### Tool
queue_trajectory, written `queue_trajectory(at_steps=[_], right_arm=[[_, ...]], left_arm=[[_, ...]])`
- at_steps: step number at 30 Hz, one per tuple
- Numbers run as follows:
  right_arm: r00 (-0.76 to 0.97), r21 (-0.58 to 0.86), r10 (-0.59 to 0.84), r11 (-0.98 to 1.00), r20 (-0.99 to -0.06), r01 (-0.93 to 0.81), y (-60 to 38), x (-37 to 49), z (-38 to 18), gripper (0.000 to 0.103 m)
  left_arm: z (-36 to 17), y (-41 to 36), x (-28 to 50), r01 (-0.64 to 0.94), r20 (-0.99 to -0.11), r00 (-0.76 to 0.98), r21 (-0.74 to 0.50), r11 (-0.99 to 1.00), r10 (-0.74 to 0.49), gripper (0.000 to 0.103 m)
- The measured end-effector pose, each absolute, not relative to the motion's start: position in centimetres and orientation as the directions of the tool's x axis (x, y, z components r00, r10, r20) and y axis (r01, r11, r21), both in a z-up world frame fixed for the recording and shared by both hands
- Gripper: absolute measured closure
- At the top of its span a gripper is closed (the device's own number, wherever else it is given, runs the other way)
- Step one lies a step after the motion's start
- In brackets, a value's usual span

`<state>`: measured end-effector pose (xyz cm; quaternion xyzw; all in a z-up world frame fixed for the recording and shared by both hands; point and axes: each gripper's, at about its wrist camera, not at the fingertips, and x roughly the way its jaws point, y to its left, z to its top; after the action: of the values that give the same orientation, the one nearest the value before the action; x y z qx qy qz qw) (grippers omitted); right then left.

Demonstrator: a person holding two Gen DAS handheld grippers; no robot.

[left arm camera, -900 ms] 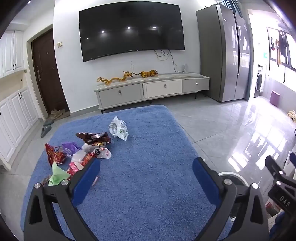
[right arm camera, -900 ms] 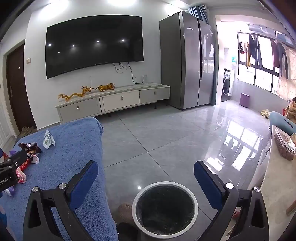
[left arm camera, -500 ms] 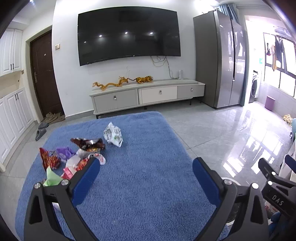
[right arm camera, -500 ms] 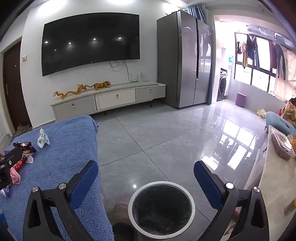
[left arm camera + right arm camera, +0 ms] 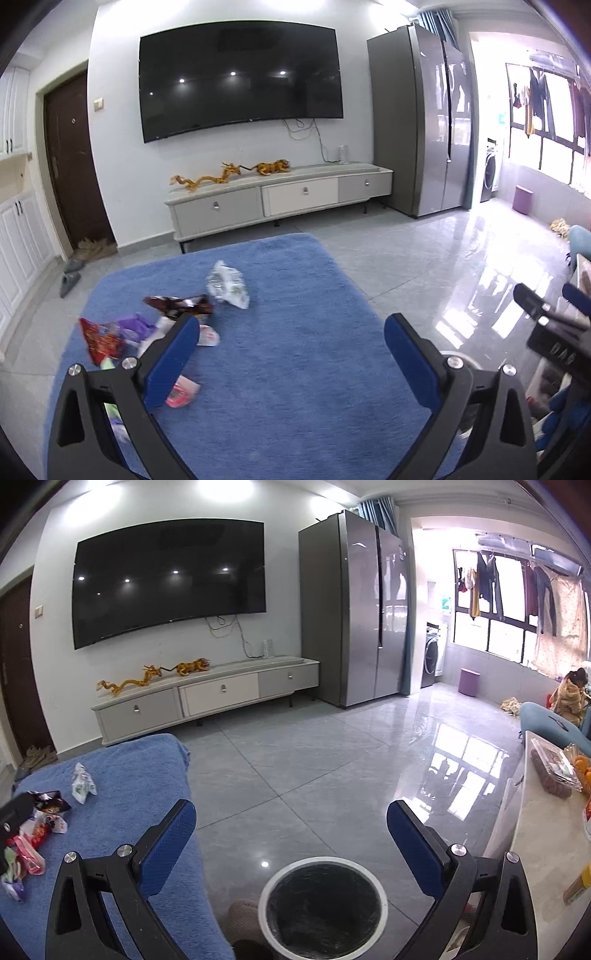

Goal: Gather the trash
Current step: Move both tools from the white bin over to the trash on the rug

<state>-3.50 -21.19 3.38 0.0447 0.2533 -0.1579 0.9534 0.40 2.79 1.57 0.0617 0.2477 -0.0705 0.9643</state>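
Tools both spread, empty, tilted downward: left tool (image 5: pixel 291 354) above blue rug (image 5: pixel 295 387), right tool (image 5: pixel 291 838) over bin (image 5: pixel 323 864).

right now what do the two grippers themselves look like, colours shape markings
Both match: the left gripper and right gripper each have a black angular frame with triangular cut-outs, silver round bolt heads on the arms, and two flat fingers faced with textured dark blue pads. In the left wrist view the right gripper's black body shows at the right edge with white lettering on it. No cables or sleeves show.
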Motion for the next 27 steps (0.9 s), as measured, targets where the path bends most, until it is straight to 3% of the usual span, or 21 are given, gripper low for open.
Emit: queue_trajectory(at_steps=[9, 14, 16, 18, 27], right_arm=[[0.833, 0.11, 0.05, 0.994, -0.551, 0.013, -12.5, 0.5, 2.9, 0.003], [0.706, 0.181, 0.319, 0.947, -0.633, -0.266, -4.9, 5.1, 0.6, 0.039], [0.647, 0.201, 0.396, 0.913, -0.652, -0.356, -2.2, 6.6, -0.6, 0.041], [0.586, 0.204, 0.444, 0.88, -0.678, -0.43, 0.7, 8.0, -2.0, 0.045], [0.407, 0.195, 0.523, 0.761, -0.749, -0.619, 9.2, 11.1, -7.5, 0.046]], left_arm=[[-0.3, 15.2, 1.4, 0.08, -0.51, 0.857, -0.004, 0.997, -0.071, 0.003], [-2.8, 24.8, 1.5, -0.007, -0.556, 0.831, -0.007, 1.0, 0.001, 0.007], [-4.0, 28.4, 1.9, -0.038, -0.59, 0.807, 0.0, 0.999, 0.031, 0.012], [-5.0, 31.4, 2.5, -0.053, -0.625, 0.779, -0.006, 0.999, 0.038, 0.024], [-8.8, 35.1, 4.5, 0.105, -0.734, 0.676, 0.006, 0.994, -0.067, 0.038]])
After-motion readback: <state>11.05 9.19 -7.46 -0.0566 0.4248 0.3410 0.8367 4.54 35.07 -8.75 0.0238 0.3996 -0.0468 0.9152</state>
